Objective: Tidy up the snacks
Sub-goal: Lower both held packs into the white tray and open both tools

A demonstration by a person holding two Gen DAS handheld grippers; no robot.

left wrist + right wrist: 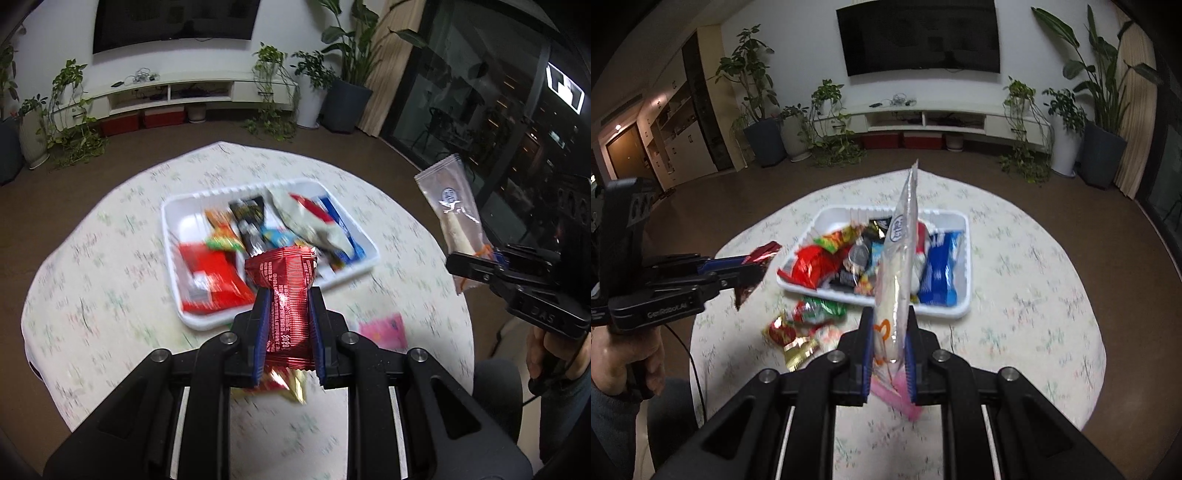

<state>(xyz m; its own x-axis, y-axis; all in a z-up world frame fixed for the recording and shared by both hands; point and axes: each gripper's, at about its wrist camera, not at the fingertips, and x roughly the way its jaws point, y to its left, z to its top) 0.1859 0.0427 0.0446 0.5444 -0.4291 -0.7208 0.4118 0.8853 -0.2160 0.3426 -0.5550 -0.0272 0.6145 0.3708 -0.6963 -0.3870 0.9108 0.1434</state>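
Observation:
My left gripper [287,299] is shut on a shiny red snack packet [286,295] and holds it in the air just in front of the white tray [170,236]. The tray holds several snack packs. My right gripper [889,317] is shut on a clear wrapper with a white stick snack [895,273], held upright above the table near the tray [827,216]. The right gripper also shows in the left wrist view [476,271], off the table's right edge, and the left gripper shows in the right wrist view [738,271].
A round table with a floral cloth [1015,288] carries the tray. Loose snacks lie in front of the tray: a red and gold packet [786,338], a green and red one [818,308] and a pink packet [382,330]. A TV stand and potted plants stand beyond.

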